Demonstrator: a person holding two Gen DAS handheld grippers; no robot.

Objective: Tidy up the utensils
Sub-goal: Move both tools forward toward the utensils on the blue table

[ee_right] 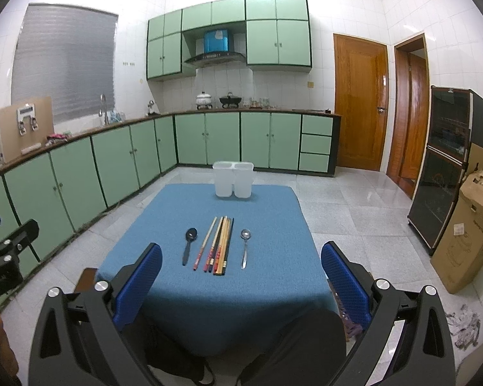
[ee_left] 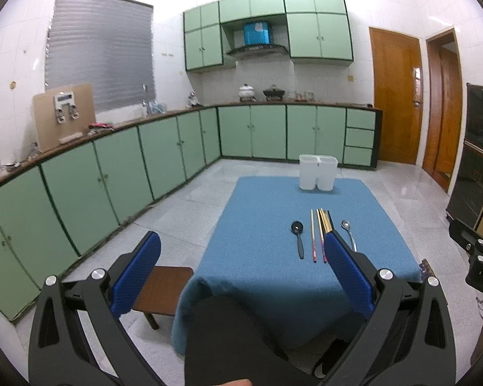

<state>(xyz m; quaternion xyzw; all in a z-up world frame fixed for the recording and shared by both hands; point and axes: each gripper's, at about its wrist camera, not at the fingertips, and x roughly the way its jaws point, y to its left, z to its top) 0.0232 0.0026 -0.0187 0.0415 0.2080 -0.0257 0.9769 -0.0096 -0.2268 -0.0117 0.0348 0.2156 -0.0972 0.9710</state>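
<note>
Blue tablecloth (ee_right: 260, 276) bears spoons, chopsticks (ee_right: 217, 246), white holder (ee_right: 233, 180).

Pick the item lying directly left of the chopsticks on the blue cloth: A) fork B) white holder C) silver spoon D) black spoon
D: in the right wrist view the black spoon lies left of the chopsticks, while the silver spoon lies on their right.

The left gripper (ee_left: 241, 276) has two blue fingers (ee_left: 138, 276) with a bumpy dotted skin. Black arms with round silver screws sit behind them, cut with long holes. The right gripper (ee_right: 241, 283) looks the same: blue bumpy fingers (ee_right: 346, 284), black arms, shiny screws.
</note>
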